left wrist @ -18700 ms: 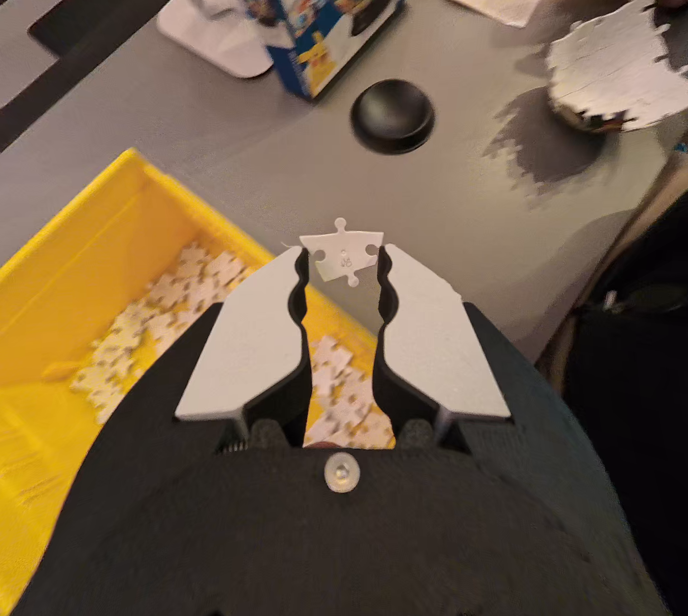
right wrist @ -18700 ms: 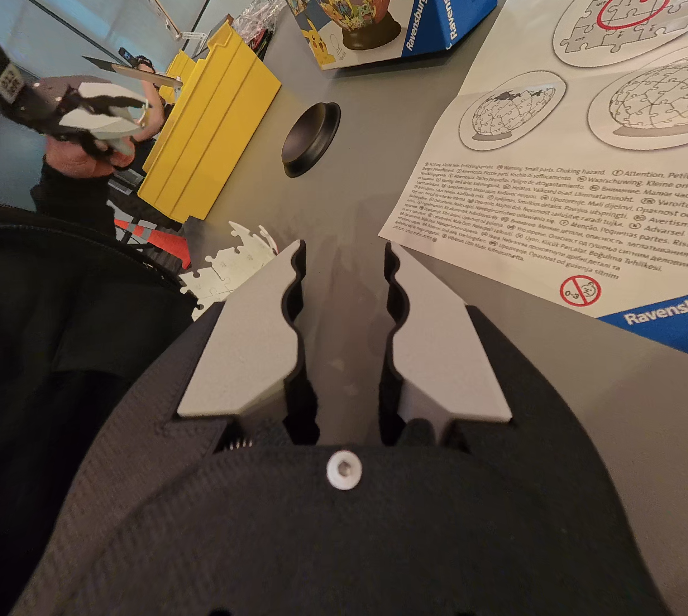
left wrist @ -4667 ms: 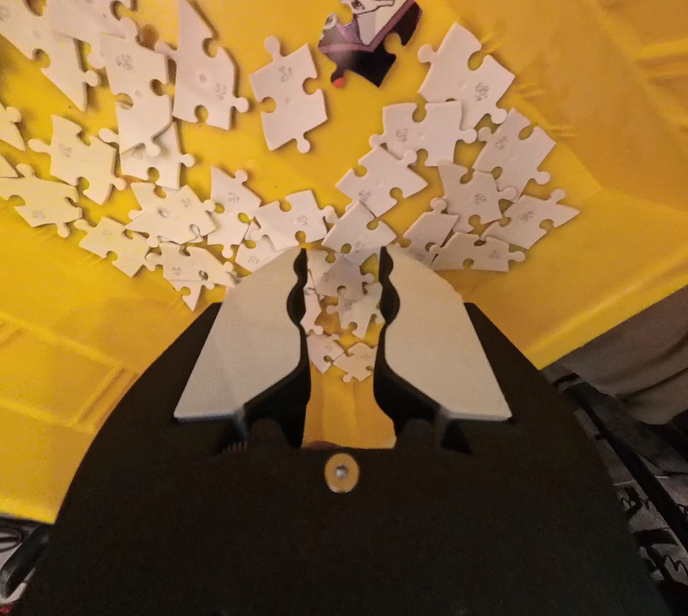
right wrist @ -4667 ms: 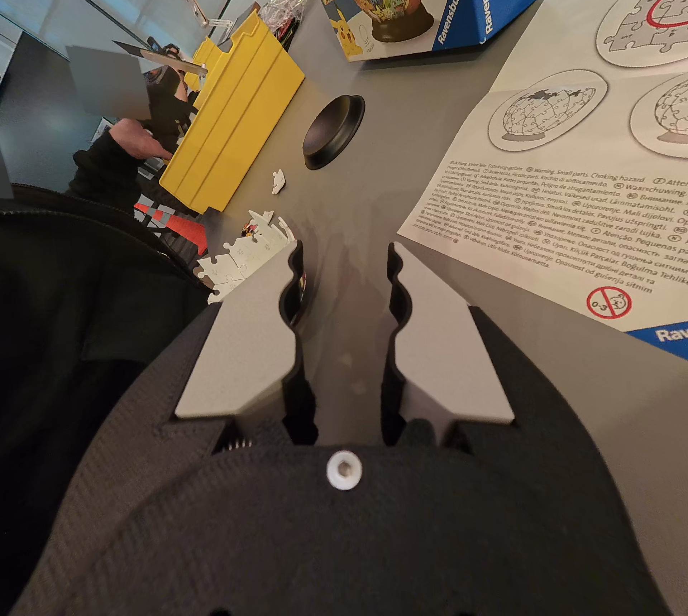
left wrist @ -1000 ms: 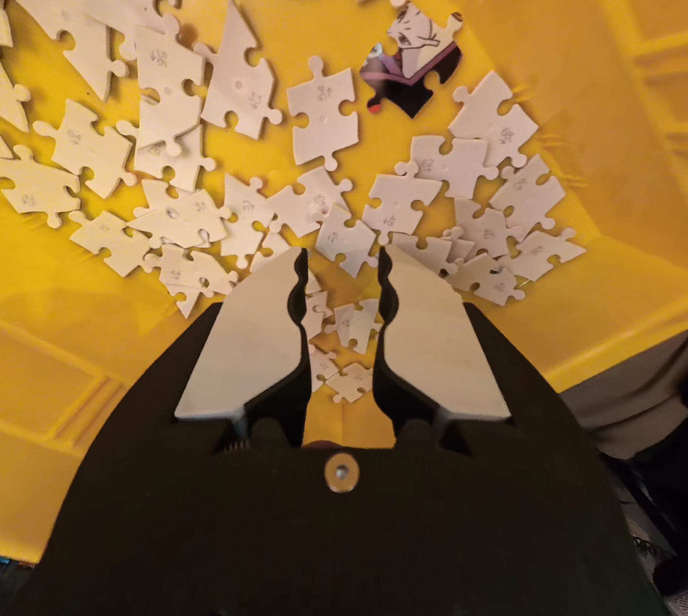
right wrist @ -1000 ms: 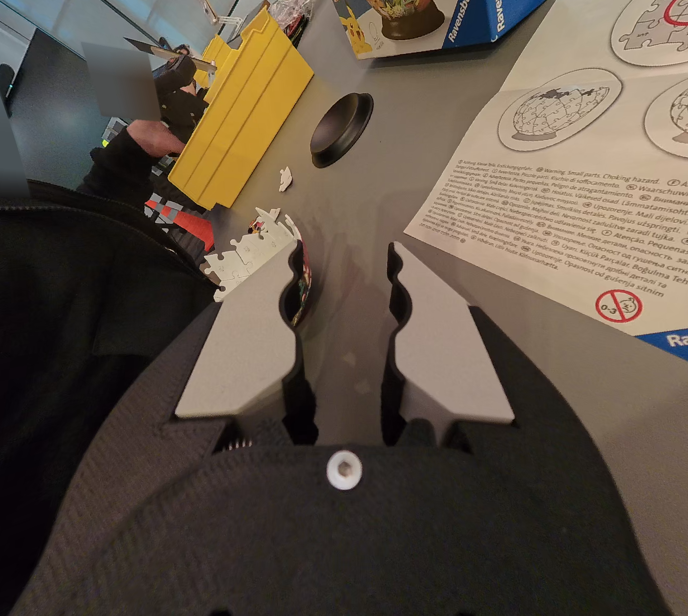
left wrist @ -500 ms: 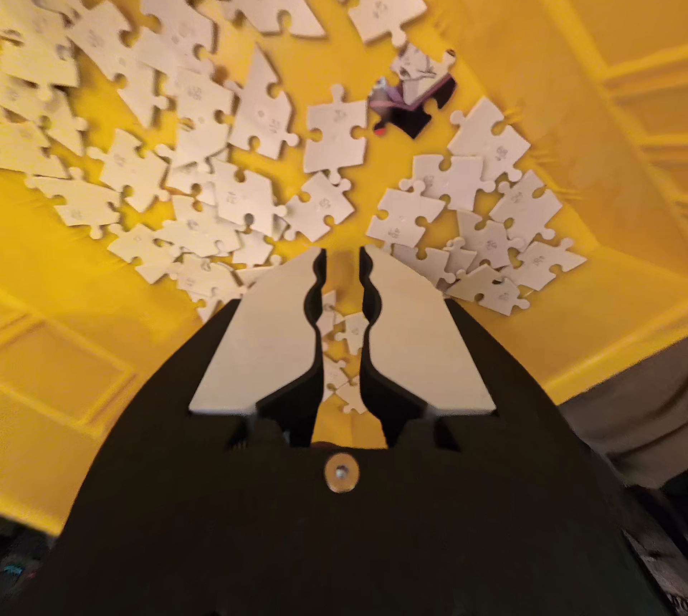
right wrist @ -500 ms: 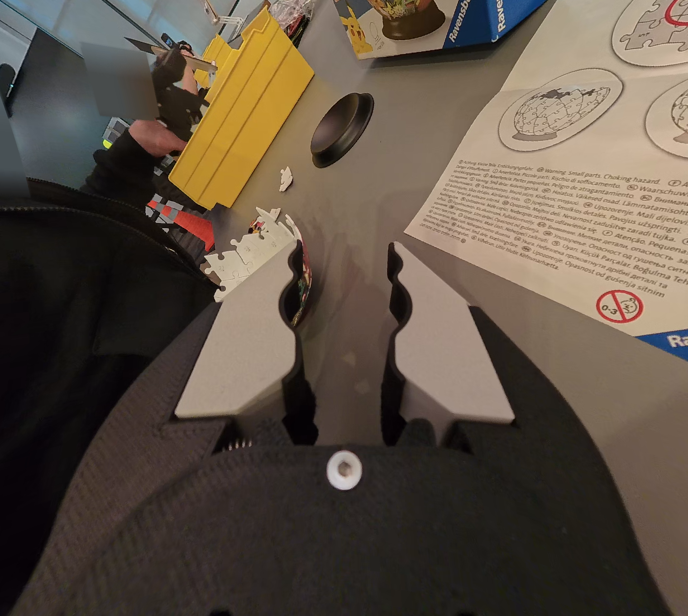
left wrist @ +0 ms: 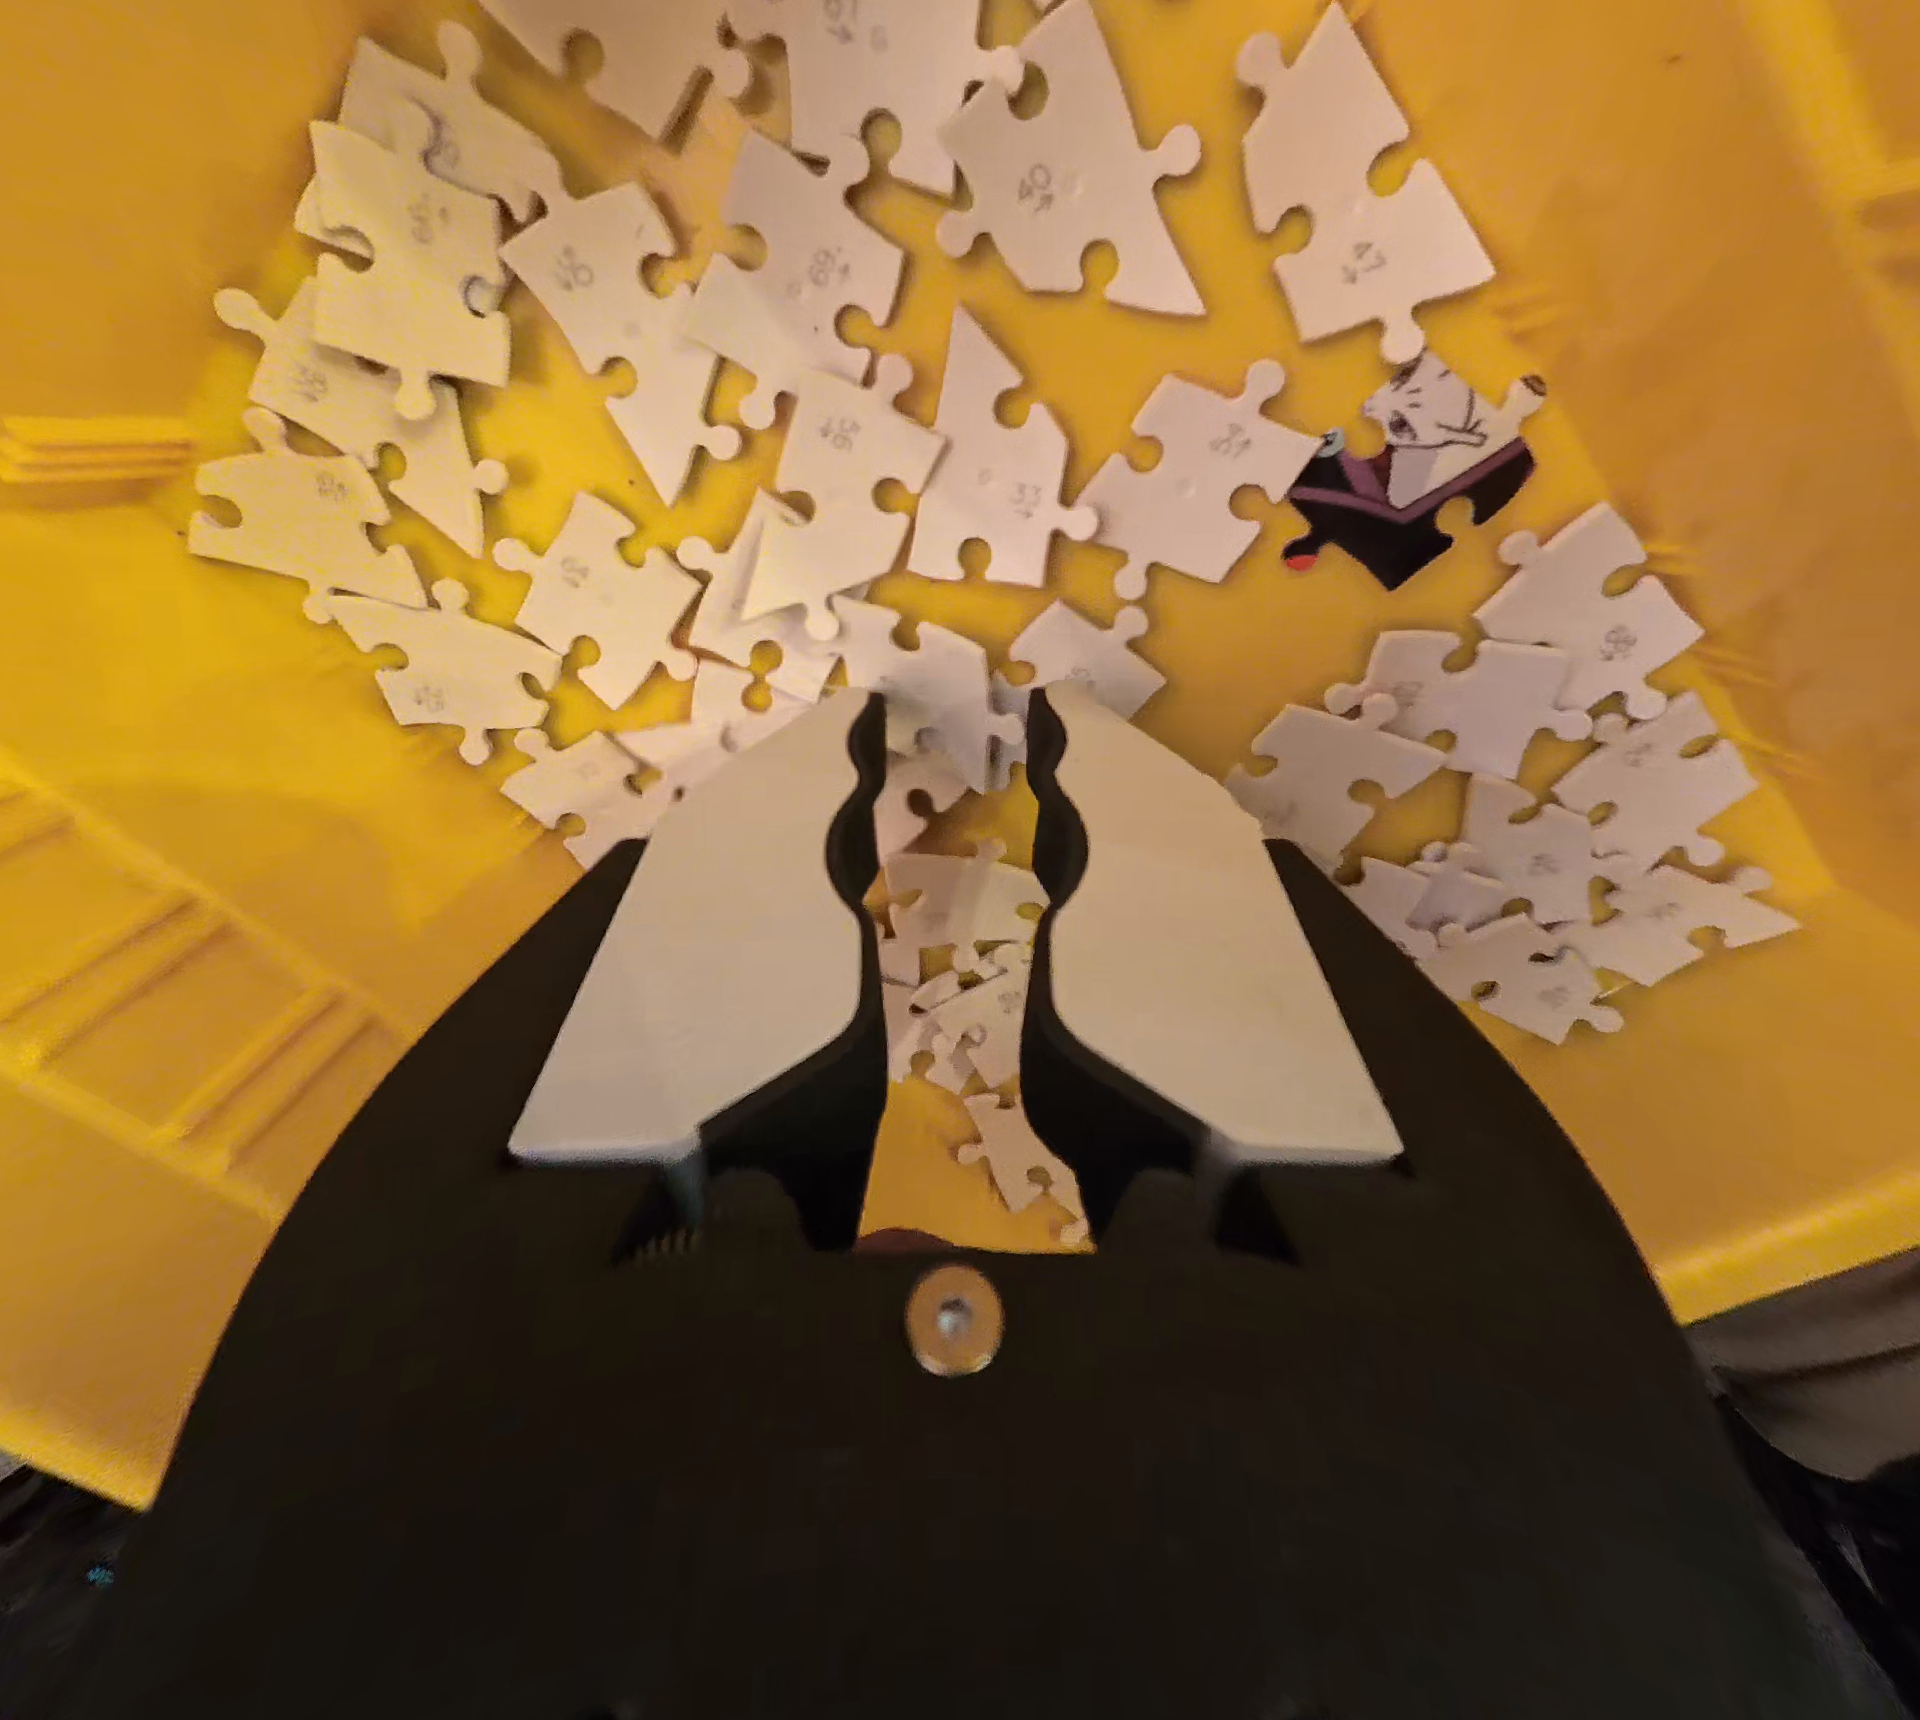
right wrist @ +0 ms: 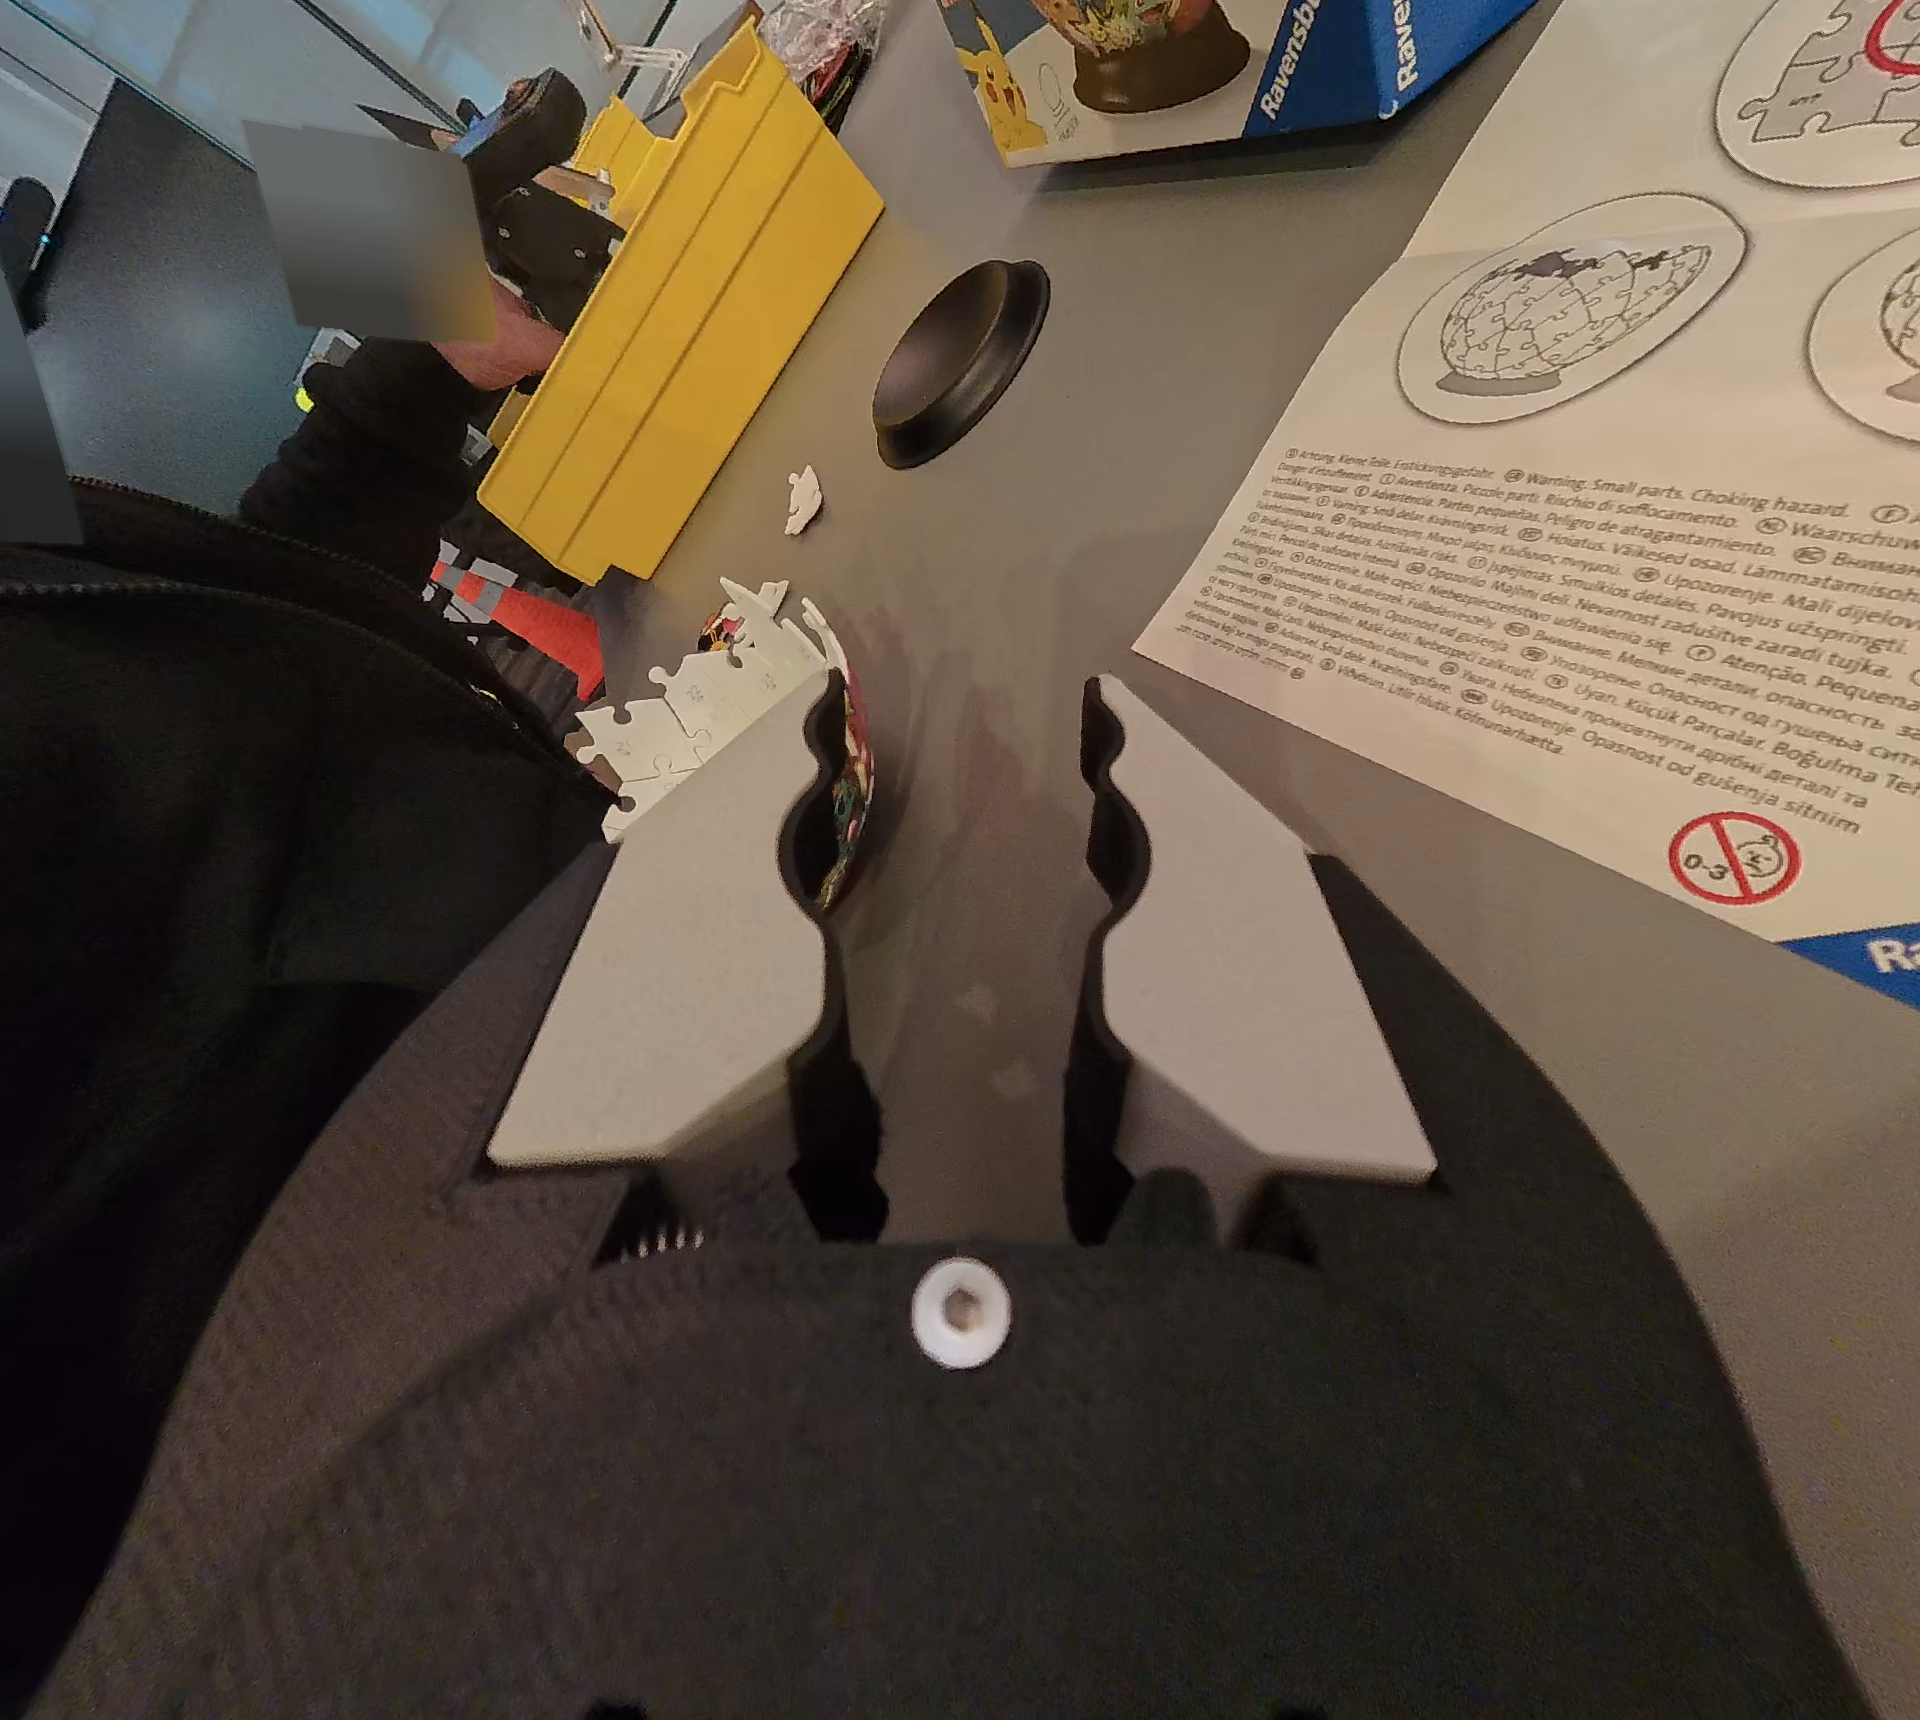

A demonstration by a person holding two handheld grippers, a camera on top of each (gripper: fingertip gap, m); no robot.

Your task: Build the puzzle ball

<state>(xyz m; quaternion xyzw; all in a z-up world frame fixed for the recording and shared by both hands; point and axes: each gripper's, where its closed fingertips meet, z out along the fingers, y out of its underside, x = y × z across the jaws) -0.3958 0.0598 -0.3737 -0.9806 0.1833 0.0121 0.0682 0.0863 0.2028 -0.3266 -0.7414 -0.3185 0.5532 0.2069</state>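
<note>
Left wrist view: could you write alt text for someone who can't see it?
An open two-finger gripper points into a yellow bin strewn with white puzzle pieces lying blank side up. One piece at right lies picture side up.

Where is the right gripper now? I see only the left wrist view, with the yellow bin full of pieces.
Observer: The right gripper is low over the grey table, outside the yellow bin.
Operator: Does it hold a piece?
Observer: No, its jaws are apart with only bare table between them.
Operator: Is some part of the ball already built?
Observer: Yes, a curved joined section lies just left of its left finger.
Operator: And the stand?
Observer: The black stand sits empty farther ahead, between the bin and the instruction sheet.
</note>
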